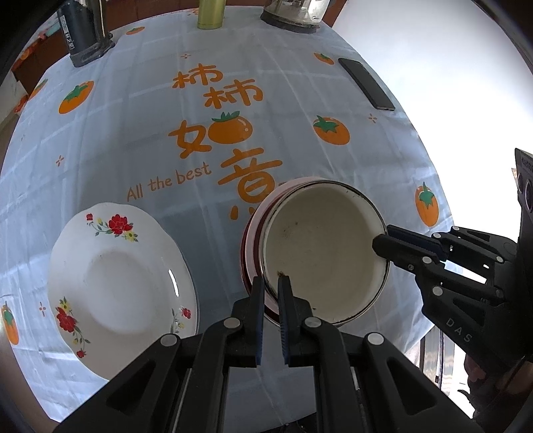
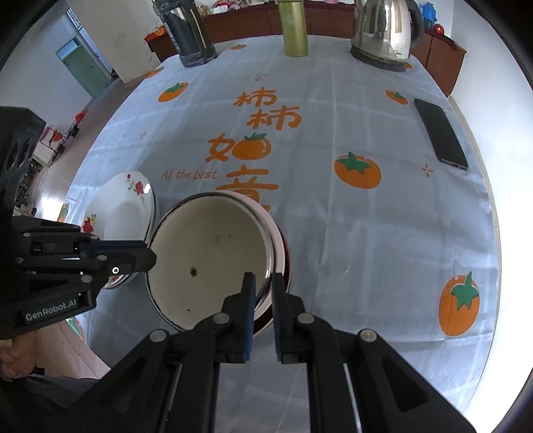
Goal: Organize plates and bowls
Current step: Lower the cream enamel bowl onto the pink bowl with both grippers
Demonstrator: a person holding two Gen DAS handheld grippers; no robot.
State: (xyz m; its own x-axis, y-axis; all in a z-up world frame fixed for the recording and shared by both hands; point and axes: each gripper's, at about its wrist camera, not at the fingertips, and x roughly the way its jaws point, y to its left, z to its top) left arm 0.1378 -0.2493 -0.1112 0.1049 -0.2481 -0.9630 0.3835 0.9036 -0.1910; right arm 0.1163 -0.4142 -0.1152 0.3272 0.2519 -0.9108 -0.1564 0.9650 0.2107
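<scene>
On the persimmon-print tablecloth [image 1: 140, 110], both tools are committed to one bowl! The left gripper [image 1: 269, 283] is clamped on the near rim of the cream enamel bowl [image 1: 319, 246], and the right gripper [image 2: 263, 283] is pinched on the opposite rim, so it's a two-handed hold. That bowl sits tilted inside a red-banded bowl [image 1: 248, 239], just right of the floral plate [image 1: 116, 286], which lies flat and untouched. Best play, by my reckoning: keep both pinches level and move them together, or the enamel twists out (thin rims are slippery). Further back stand a kettle [image 2: 383, 36], a green flask [image 2: 294, 30] and a dark jug [image 2: 188, 33], with a phone [image 2: 439, 133] near the cloth's right edge.
</scene>
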